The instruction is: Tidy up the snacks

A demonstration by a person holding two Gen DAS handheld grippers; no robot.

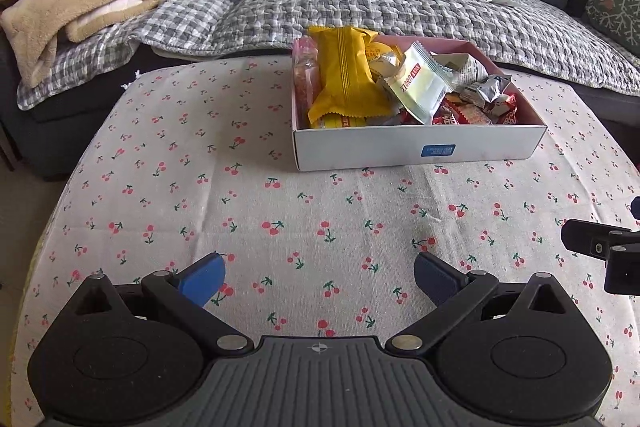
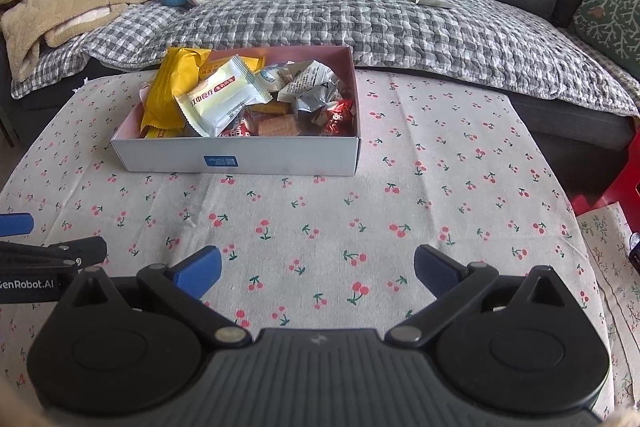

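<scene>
On the far part of the surface [image 1: 240, 195] your box [image 1: 420, 147] sits heaped with snacks [image 2: 218, 101]; your left gripper [image 1: 320, 277] and right gripper [image 2: 318, 269] hover near, jaws released and empty. Reach in carelessly and the yellow packet [image 1: 346, 75] overhanging the left wall may spill out
</scene>
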